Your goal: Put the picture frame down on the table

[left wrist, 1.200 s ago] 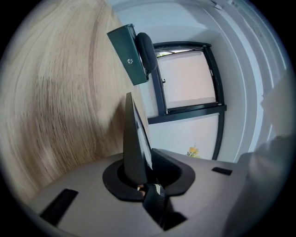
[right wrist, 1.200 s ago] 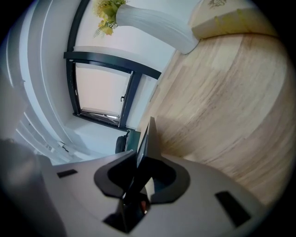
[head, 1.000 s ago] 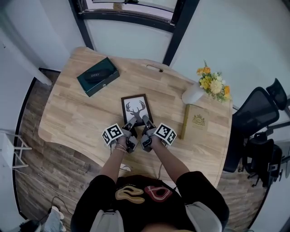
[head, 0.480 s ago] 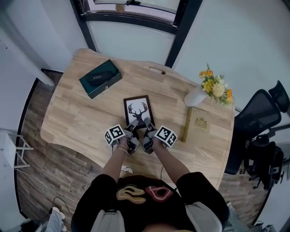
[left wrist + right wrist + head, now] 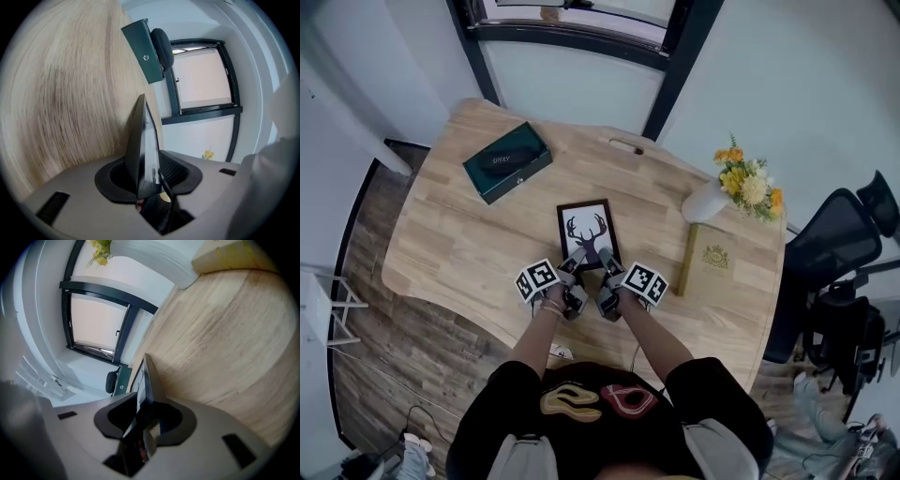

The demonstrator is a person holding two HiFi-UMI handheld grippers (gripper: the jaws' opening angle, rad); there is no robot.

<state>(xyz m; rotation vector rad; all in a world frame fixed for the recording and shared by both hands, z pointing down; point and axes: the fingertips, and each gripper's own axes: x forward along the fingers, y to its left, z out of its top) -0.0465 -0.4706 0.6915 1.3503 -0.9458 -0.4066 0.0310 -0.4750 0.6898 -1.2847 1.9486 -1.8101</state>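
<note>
The black picture frame (image 5: 588,231) with a deer-head print lies on the wooden table (image 5: 459,248), its near edge towards me. My left gripper (image 5: 575,258) is at the near left corner. In the left gripper view the frame's edge (image 5: 142,140) stands between the jaws, which have just been opening, with a dark gap beside it. My right gripper (image 5: 606,256) is at the near right corner. Its jaws have just been easing open too, but in the right gripper view the pads still seem to touch the frame (image 5: 147,376).
A dark green box (image 5: 506,161) lies at the table's far left. A white vase (image 5: 703,199) of yellow flowers and a tan book (image 5: 706,255) are at the right. An office chair (image 5: 839,239) stands beyond the table's right edge.
Both grippers stay at the frame's near edge. Only the head view has shifted slightly.
</note>
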